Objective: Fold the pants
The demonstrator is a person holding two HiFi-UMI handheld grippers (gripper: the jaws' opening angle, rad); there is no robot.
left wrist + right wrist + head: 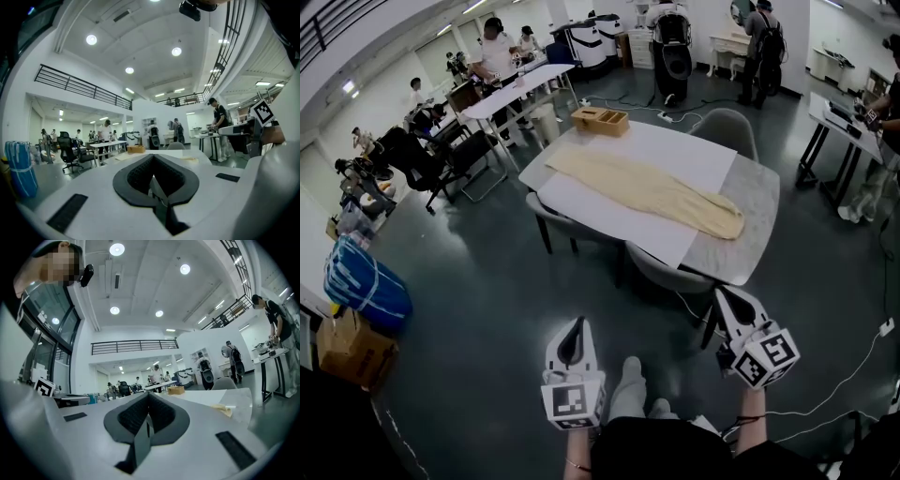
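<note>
On the table point(757, 225), pants point(647, 192) lie flat. Both the left gripper point(577, 328) and right gripper point(724, 298) are closed, empty: step closer, open first.

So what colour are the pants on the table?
The pants are a plain pale cream-yellow, clearest in the head view.

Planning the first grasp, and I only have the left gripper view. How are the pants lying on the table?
Observer: The head view shows the pants flat in one long strip on a white sheet, running from near the wooden box toward the table's right end.
Operator: Is the other side carrying anything?
Observer: No. The right tool is shut, with nothing between its jaws.
Operator: Anything in my way?
Observer: A grey chair is tucked at the table's near edge, in front of the pants.
</note>
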